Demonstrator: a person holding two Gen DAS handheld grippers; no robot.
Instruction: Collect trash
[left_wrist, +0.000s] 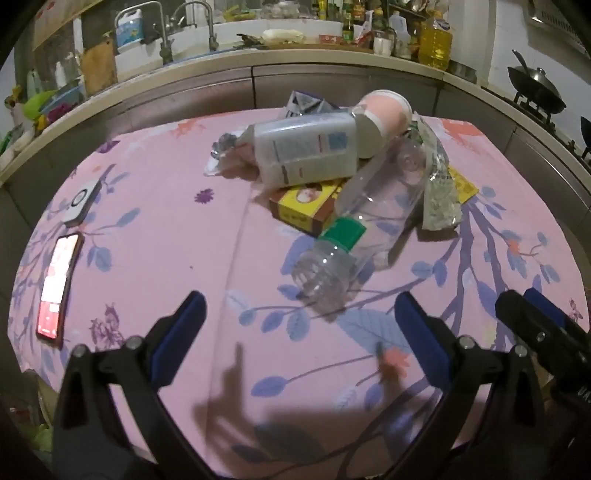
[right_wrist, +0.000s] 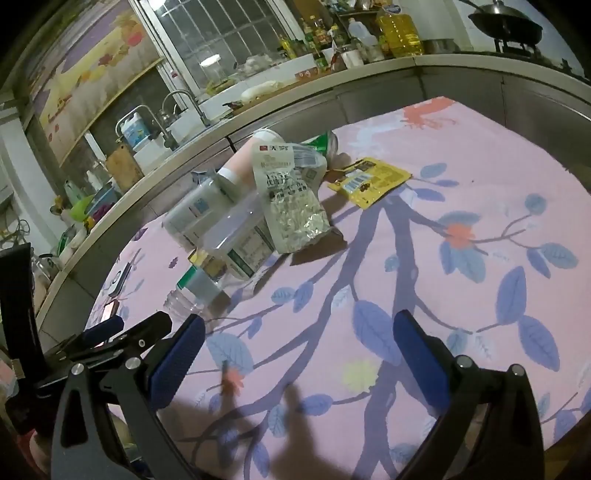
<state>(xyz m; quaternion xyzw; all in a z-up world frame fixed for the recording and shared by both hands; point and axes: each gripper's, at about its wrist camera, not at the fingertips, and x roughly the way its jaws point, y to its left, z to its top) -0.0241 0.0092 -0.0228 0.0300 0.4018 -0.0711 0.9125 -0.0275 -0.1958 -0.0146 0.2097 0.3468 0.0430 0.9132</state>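
Trash sits in one loose heap toward the far middle of the surface (left_wrist: 155, 206), which is draped in a pink floral cloth, and none of it has been lifted yet, so we judge ourselves at the very start: the approach before a first pick.

Largest in the heap is the clear plastic bottle (left_wrist: 354, 236) with a green band, lying on its side with its mouth toward us, nearest of all. Across its far end lies a squat translucent container (left_wrist: 306, 151) with a printed label, and behind that a pink paper cup (left_wrist: 384, 114) tipped over. A silvery snack bag (right_wrist: 291, 206) leans on the heap's right side, a yellow-brown carton (left_wrist: 306, 206) pokes out beneath, and a flat yellow wrapper (right_wrist: 369, 177) lies just beside on the right. A phone (left_wrist: 59, 284) rests well apart at the left edge; we would leave it.

Our left gripper (left_wrist: 299, 321) hovers released, jaws spread wide, just short of the bottle's mouth. Our right gripper (right_wrist: 299, 339) is likewise released over bare cloth.

Next we would likely ease the left forward, straddle the bottle, and clench gently, since it may roll or crumple.
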